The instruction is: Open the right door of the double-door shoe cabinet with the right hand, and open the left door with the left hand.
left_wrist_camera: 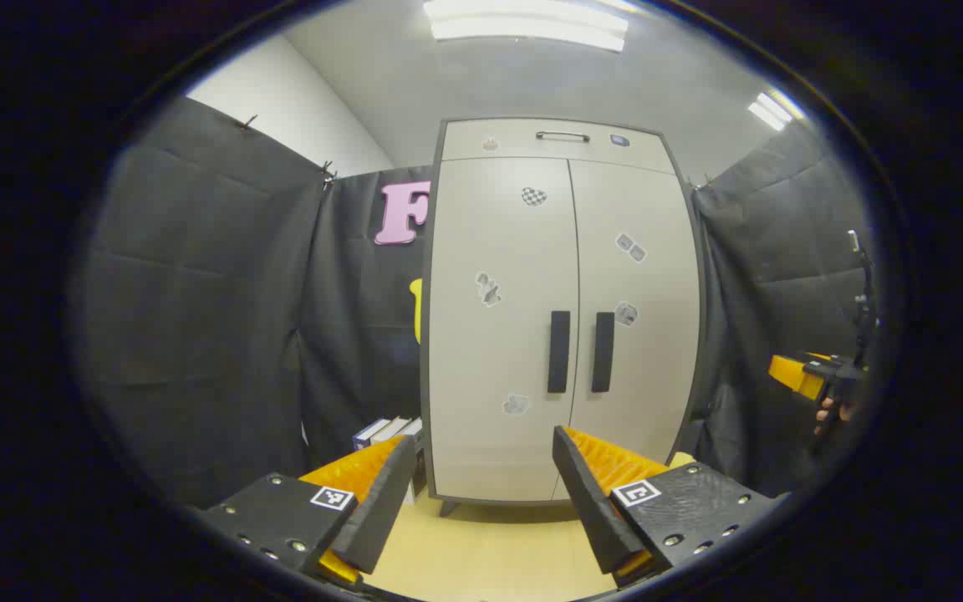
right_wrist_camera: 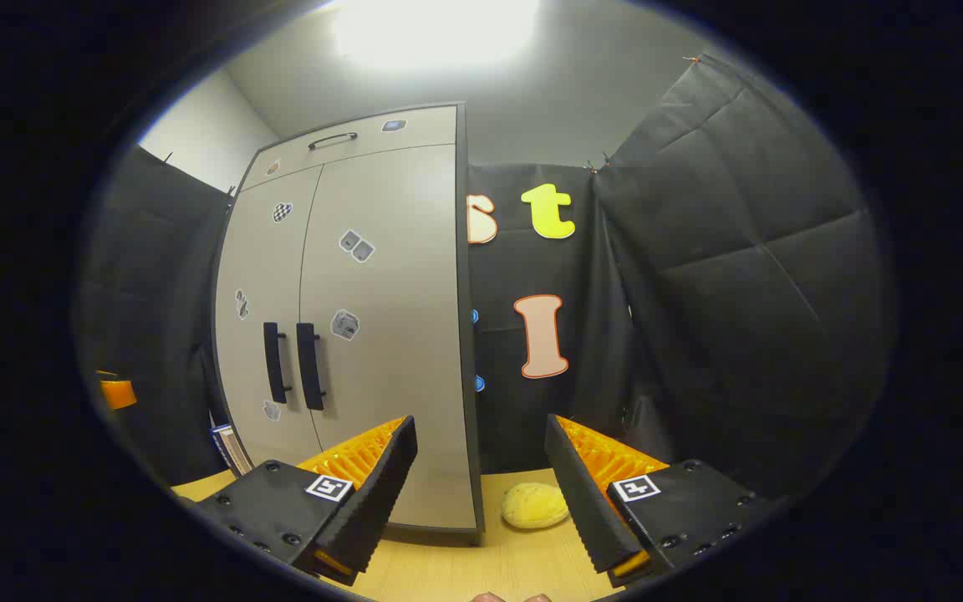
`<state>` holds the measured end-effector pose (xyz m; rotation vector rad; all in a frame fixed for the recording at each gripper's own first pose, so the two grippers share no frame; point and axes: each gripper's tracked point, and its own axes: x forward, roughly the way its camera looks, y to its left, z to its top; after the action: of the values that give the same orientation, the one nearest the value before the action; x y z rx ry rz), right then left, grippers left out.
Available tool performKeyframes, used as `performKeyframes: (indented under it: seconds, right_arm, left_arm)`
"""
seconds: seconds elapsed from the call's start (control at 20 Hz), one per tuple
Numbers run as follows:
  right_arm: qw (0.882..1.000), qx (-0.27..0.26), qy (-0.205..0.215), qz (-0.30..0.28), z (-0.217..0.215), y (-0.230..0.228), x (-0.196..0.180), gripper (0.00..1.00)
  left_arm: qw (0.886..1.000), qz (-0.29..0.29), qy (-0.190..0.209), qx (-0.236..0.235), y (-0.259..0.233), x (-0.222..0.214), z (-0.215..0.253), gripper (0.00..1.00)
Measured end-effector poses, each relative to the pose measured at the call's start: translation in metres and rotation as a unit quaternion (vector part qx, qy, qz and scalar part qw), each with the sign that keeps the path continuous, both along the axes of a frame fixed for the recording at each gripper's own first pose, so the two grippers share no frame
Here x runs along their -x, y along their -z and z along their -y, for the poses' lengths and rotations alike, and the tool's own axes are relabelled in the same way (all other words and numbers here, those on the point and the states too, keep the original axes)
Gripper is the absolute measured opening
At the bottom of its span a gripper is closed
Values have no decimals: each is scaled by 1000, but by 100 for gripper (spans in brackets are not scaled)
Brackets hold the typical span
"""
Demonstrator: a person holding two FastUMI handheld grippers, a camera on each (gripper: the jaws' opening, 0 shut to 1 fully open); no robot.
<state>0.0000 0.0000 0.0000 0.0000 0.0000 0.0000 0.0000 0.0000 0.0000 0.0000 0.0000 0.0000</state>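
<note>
The pale grey shoe cabinet stands straight ahead with both doors closed. Two dark vertical handles sit side by side at its middle: the left door's handle and the right door's handle. My left gripper is open, low in front of the cabinet and well short of the handles. In the right gripper view the cabinet lies to the left, its right door handle and left door handle visible. My right gripper is open, aimed past the cabinet's right edge. The right gripper appears far right in the left gripper view.
A drawer front with a handle tops the cabinet. Several books stand left of the cabinet base. A yellow sponge-like lump lies on the wooden floor right of the cabinet. Black cloth walls close in on both sides.
</note>
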Motion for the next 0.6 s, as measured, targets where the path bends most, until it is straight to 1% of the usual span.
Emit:
performKeyframes:
  seconds: [0.1, 0.15, 0.2, 0.25, 0.3, 0.35, 0.4, 0.45, 0.5, 0.55, 0.6]
  right_arm:
    - [1000, 9, -6, -7, 11, 10, 0, 97]
    - [1000, 10, -10, -13, 16, 17, 1, 97]
    - [1000, 8, -15, -17, 18, 26, 2, 97]
    - [1000, 5, -20, -24, 19, 32, 3, 96]
    - [999, 0, -27, -24, 17, 34, 6, 95]
    - [999, -4, -31, -14, 15, 31, 8, 93]
    - [1000, -5, -28, -6, 15, 28, 8, 93]
    - [1000, -5, -21, -5, 14, 28, 6, 95]
    - [1000, -5, -17, -9, 11, 31, 4, 95]
    - [1000, -7, -16, -14, 4, 32, 1, 95]
    - [1000, -8, -16, -15, -2, 31, -4, 95]
  left_arm:
    - [1000, -9, -14, 14, 6, 6, 13, 97]
    - [999, -13, -17, 29, 8, 8, 18, 98]
    - [999, -9, -20, 40, 7, 10, 22, 96]
    - [999, -11, -28, 46, 7, 14, 23, 98]
    - [998, -18, -32, 45, 9, 17, 25, 96]
    - [999, -19, -30, 36, 8, 20, 27, 98]
    - [999, -19, -28, 22, 7, 23, 27, 98]
    - [999, -20, -30, 9, 9, 23, 23, 95]
    - [999, -24, -33, 5, 11, 21, 19, 95]
    - [999, -25, -30, 10, 12, 17, 19, 98]
    - [999, -21, -24, 20, 10, 11, 19, 98]
